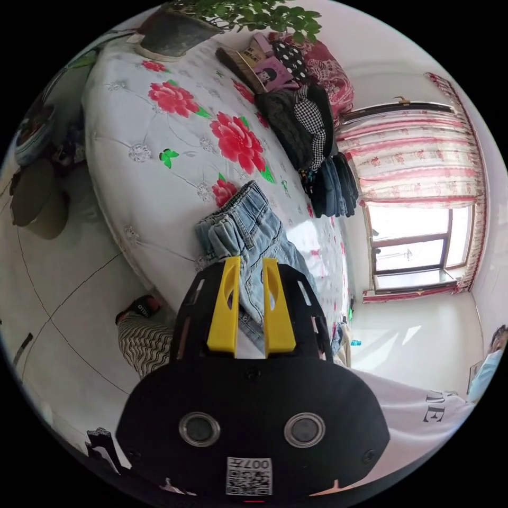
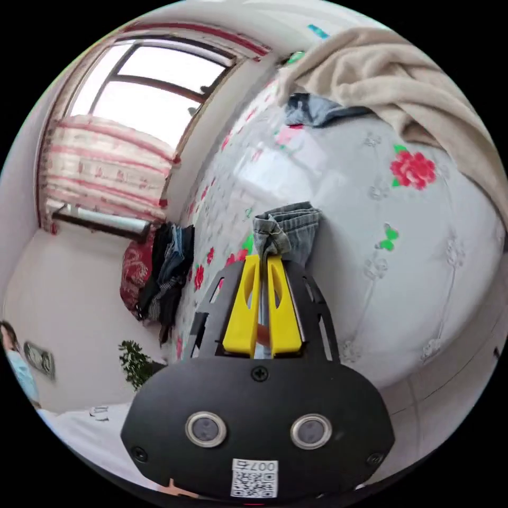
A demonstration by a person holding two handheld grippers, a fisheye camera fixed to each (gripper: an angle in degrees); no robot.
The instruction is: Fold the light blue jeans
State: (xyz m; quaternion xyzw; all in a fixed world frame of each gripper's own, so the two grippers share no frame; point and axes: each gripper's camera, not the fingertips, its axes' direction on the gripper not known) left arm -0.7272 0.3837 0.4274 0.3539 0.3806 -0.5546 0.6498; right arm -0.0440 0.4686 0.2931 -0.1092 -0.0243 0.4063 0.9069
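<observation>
The light blue jeans (image 1: pixel 248 233) lie bunched on the flowered bedspread (image 1: pixel 159 174), their elastic waistband toward the bed's middle. My left gripper (image 1: pixel 250 260) has its yellow jaws closed on a thick fold of the denim, which runs down between them. In the right gripper view the jeans (image 2: pixel 288 227) show their gathered leg ends just past the jaw tips. My right gripper (image 2: pixel 263 257) is shut on that denim, jaws nearly touching, with cloth pinched between them.
Stacks of folded dark clothes (image 1: pixel 312 153) and a red pillow (image 1: pixel 328 69) line the bed's far side by the curtained window (image 1: pixel 413 248). A beige blanket (image 2: pixel 402 84) and another denim piece (image 2: pixel 312 111) lie on the bed. A potted plant (image 1: pixel 211 21) stands nearby, and a person's striped trouser leg (image 1: pixel 143 338) shows.
</observation>
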